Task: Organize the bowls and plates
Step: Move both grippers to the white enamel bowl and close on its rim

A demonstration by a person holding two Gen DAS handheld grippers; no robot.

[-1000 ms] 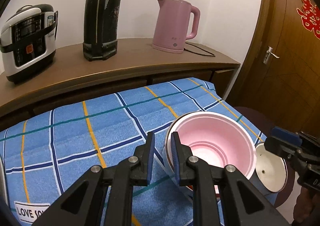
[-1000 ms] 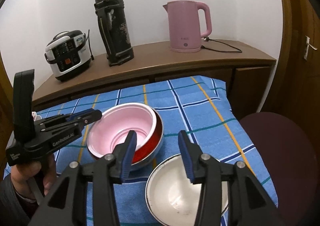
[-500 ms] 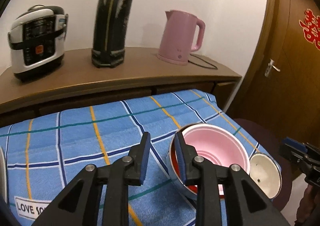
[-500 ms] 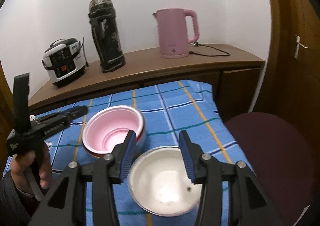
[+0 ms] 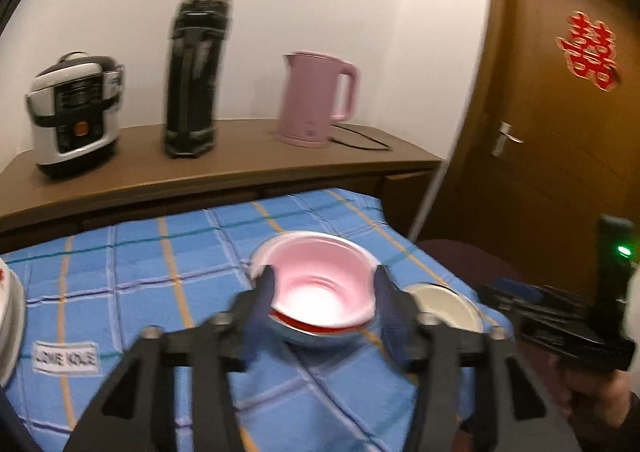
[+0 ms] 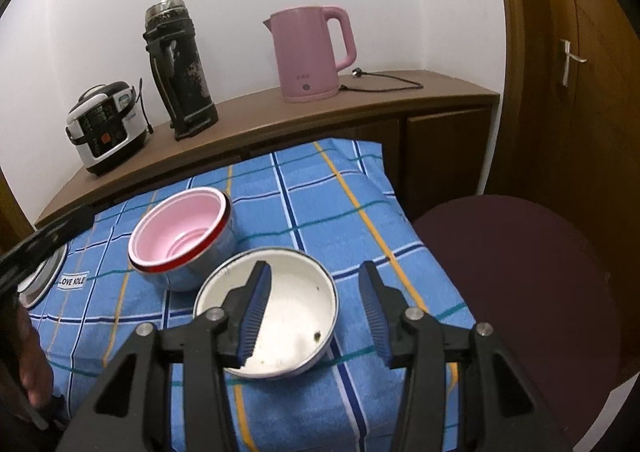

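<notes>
A pink bowl [image 5: 320,276] sits nested in a steel bowl with a red rim [image 5: 316,334] on the blue checked cloth [image 5: 132,272]. My left gripper [image 5: 324,304] is open wide, its jaws to either side of the stack, pulled back from it. A white enamel bowl [image 6: 292,316] stands to the right of the stack [image 6: 180,228]. My right gripper [image 6: 314,312] is open above the white bowl, with the right side of its rim between the jaws. The white bowl also shows in the left wrist view [image 5: 440,304].
A white plate edge [image 5: 10,312] lies at the cloth's left. A rice cooker [image 6: 106,126], a black flask [image 6: 180,68] and a pink kettle [image 6: 310,52] stand on the wooden shelf behind. A dark red chair seat [image 6: 516,276] is right of the table, by a wooden door [image 5: 560,156].
My left gripper has opened wide and drawn back from the pink bowl's rim, swinging right. My right gripper has opened wider and stays over the white bowl.
</notes>
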